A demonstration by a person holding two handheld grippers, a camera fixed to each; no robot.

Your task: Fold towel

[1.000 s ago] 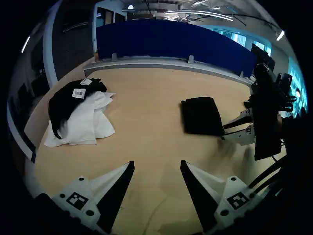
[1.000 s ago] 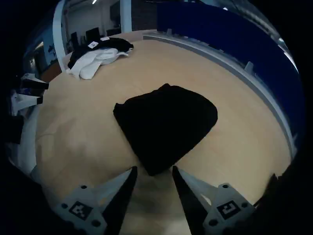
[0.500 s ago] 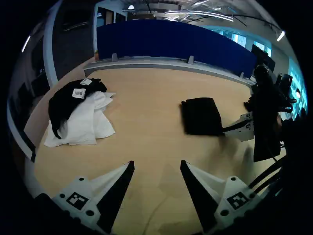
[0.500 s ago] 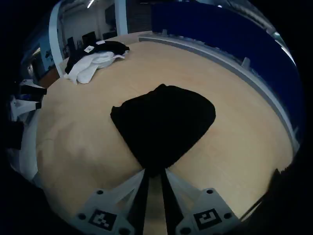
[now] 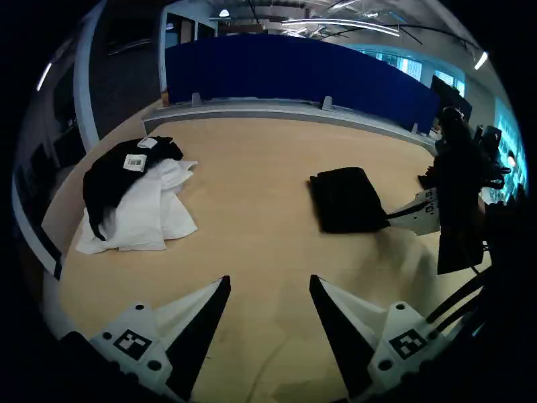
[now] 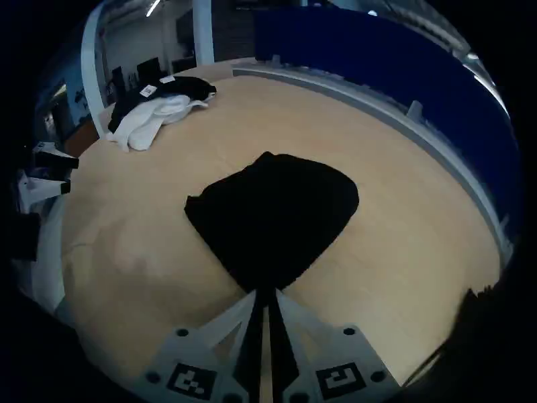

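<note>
The right gripper (image 6: 267,294), pinching the black towel (image 6: 275,208) at 6 o'clock, should be lifting low; the left gripper (image 5: 268,278) is hovering open.

In the left gripper view the folded towel (image 5: 346,199) lies on the counter (image 5: 255,168) right of centre, well apart from a heap of cloths (image 5: 134,195) at the left. A partition (image 5: 295,67) stands along the counter's far edge. The right tool (image 5: 391,221) meets the towel's near right corner, and the left tool (image 5: 268,279) is over bare counter in front of both.
</note>
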